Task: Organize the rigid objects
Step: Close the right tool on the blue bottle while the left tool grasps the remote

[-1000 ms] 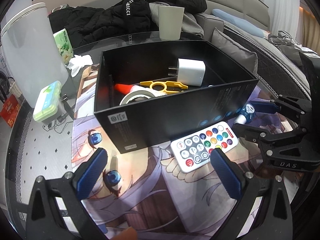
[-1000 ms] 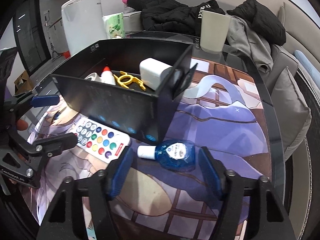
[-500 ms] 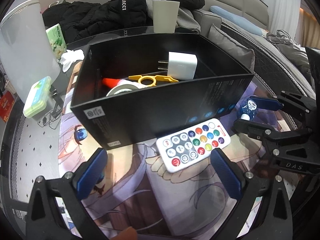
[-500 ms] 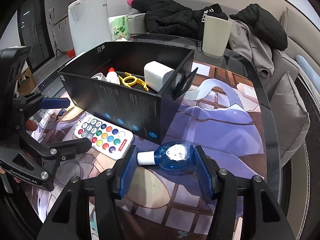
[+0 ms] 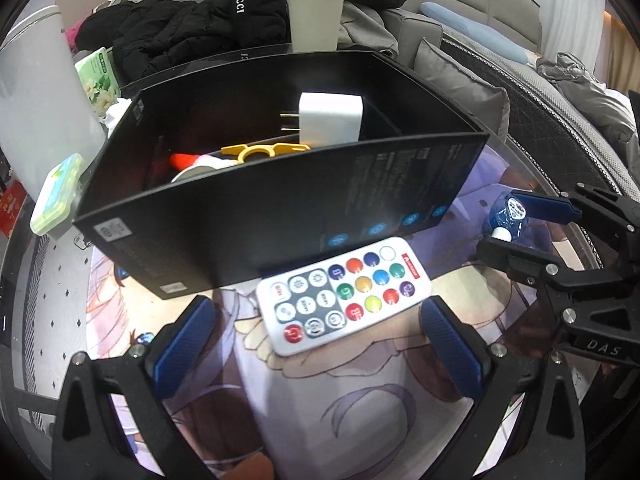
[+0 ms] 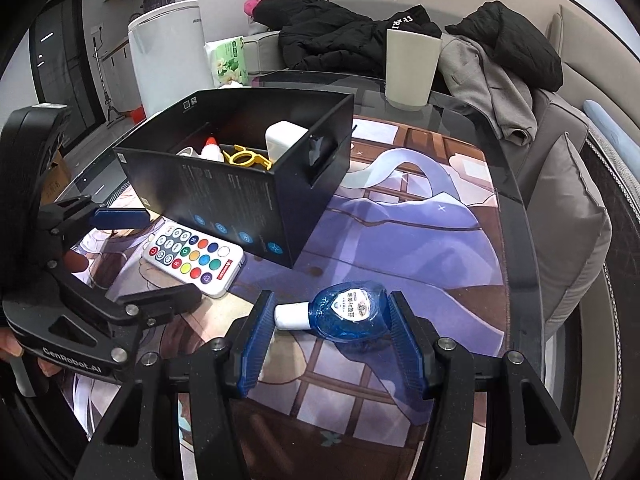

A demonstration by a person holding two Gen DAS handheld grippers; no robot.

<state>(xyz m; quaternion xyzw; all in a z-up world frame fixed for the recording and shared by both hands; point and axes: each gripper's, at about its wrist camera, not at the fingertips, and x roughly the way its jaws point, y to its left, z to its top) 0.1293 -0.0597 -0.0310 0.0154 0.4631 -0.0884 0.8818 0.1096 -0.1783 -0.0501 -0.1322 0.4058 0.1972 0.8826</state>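
Observation:
A black open box (image 5: 280,208) (image 6: 224,192) on the printed mat holds a white charger (image 5: 330,118), a yellow tool (image 5: 260,152), a red-tipped bottle (image 5: 188,160) and a tape roll. A white remote (image 5: 344,294) (image 6: 194,258) with coloured buttons lies in front of the box, between the open fingers of my left gripper (image 5: 316,344). A small blue bottle (image 6: 346,312) (image 5: 510,216) with a white cap lies on its side between the pads of my right gripper (image 6: 332,336), which is closed against it.
A beige cup (image 6: 412,68) stands behind the box. Dark jackets (image 6: 340,36) lie on the sofa beyond. A white appliance (image 6: 168,52), a green tissue pack (image 6: 228,60) and a small green case (image 5: 56,196) sit to the left. A grey cushion (image 6: 568,208) is at the table's right edge.
My left gripper moved forward so the remote sits between its open fingers. My right gripper narrowed from wide open onto the blue bottle.

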